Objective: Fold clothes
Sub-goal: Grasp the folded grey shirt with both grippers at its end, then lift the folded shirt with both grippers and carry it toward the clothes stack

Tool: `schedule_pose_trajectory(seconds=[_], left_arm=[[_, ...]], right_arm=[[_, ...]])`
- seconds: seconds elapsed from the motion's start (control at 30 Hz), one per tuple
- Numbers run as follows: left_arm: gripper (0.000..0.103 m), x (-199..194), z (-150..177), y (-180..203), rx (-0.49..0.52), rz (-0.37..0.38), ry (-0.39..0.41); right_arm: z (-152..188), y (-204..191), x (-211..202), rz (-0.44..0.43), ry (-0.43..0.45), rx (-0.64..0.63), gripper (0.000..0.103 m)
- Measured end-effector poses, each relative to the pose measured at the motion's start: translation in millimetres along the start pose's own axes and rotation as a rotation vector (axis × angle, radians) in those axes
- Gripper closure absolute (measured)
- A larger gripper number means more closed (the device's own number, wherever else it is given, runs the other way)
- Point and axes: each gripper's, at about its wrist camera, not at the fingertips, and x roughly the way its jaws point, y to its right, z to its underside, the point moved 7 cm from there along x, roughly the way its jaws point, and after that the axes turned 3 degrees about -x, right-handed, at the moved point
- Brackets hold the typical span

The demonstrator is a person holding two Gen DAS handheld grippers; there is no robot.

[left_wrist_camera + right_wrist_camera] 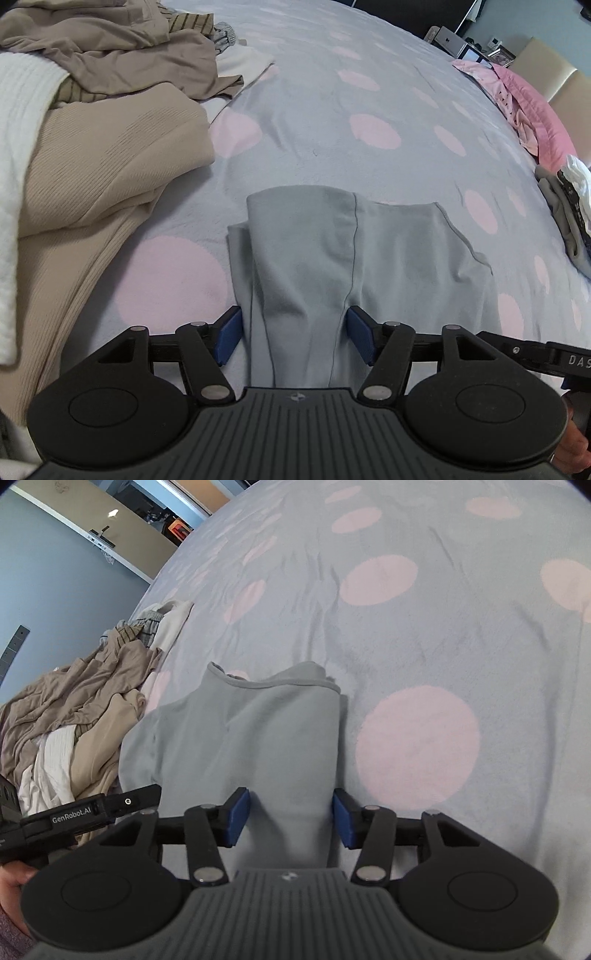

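A light grey garment lies folded on the bed, its near end gathered into a narrow bunch. My left gripper is shut on that bunch; the cloth fills the gap between the blue pads. In the right wrist view the same grey garment rises into my right gripper, which is shut on another bunch of it, with the pads touching the cloth on both sides. The other gripper's black body shows at the left, beside a hand.
The grey bedspread with pink dots covers the bed. A pile of beige, brown and white clothes lies at the left. Pink clothes and a small grey and white heap sit at the right edge. A blue wall stands beyond the bed.
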Motion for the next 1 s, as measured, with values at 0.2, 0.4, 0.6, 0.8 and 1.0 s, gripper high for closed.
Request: schedule_pose_trajectory(seconds=[0.2,0.4,0.6,0.8,1.0], left_arm=[[0.068,-1.3,-1.2,5.8,0.017,0.019,0.027],[0.085,-15.8,-1.4,18.3,0.063,0.014,0.089],[0.086,-30.6,-1.7,30.9,0.109,0.009,0.150],[0.087,-69.5,-8.8,64.0,0.143,0.067,0.270],[0.087,-95.8,-12.4,118.5,0.209,0.125,0.343]], right_arm=[[-2.9,-2.4,3.3,-0.013,0.010,-0.005,0.064],[-2.3,-10.8,-6.9,-0.018,0.056,-0.040,0.078],[-5.9,-26.6,-32.0,-0.032,0.120,-0.088,0.080],[-14.2,-36.0,-77.6,-0.025,0.232,-0.128,0.080],[-19.7,-30.0,-136.9,0.020,0.319,-0.154,0.080]])
